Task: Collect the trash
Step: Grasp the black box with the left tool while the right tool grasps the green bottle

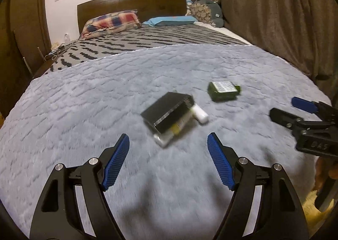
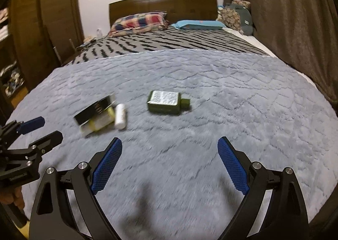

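Note:
On the grey fluffy blanket (image 1: pixel 105 92) lie a black box (image 1: pixel 166 111), a clear tube with a yellowish label (image 1: pixel 173 132) partly under it, a small white tube (image 1: pixel 199 113) and a flat green bottle (image 1: pixel 222 90). My left gripper (image 1: pixel 168 145) is open and empty, just short of the box. My right gripper (image 2: pixel 170 147) is open and empty, nearer than the green bottle (image 2: pixel 166 101). The box (image 2: pixel 95 109), clear tube (image 2: pixel 99 123) and white tube (image 2: pixel 120 116) lie to its left. Each gripper shows in the other's view: the right one (image 1: pixel 293 109) and the left one (image 2: pixel 40 130).
The blanket (image 2: pixel 232 102) covers the near half of a bed; a striped cover (image 1: pixel 147 39), pillows (image 1: pixel 112 21) and a wooden headboard (image 1: pixel 131 3) lie beyond. Brown curtains (image 1: pixel 274 18) hang at the right, wooden furniture (image 2: pixel 42 28) stands at the left.

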Tool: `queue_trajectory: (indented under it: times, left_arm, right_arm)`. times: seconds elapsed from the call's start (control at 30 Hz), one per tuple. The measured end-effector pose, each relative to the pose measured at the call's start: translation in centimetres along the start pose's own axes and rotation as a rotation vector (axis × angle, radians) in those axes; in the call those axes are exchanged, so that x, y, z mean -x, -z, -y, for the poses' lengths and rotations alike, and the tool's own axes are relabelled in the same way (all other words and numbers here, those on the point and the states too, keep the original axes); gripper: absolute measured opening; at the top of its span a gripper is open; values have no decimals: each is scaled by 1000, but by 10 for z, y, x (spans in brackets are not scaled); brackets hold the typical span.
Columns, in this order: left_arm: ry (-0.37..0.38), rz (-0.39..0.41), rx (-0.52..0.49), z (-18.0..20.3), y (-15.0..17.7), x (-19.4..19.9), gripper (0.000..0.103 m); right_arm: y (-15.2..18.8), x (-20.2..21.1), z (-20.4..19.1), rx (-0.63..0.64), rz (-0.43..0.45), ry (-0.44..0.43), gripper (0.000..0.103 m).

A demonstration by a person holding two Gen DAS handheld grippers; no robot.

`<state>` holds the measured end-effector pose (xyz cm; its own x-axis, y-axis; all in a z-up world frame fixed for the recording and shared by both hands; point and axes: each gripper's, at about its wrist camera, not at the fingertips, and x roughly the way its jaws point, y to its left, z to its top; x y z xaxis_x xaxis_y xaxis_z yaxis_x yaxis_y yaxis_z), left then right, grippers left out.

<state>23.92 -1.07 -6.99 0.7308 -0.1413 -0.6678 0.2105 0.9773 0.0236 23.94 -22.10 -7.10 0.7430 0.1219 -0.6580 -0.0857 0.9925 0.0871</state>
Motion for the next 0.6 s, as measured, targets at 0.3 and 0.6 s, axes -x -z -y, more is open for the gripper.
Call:
queue_trajectory:
  times: [0.3, 0.6]
  left_arm:
    - [-25, -48, -32, -2, -19, -54, 72]
    - [-9, -99, -48, 6, -28, -88, 72]
  right_arm:
    - [-30, -70, -7, 2, -61, 38, 97]
    - [-46, -114, -16, -29, -109, 43, 99]
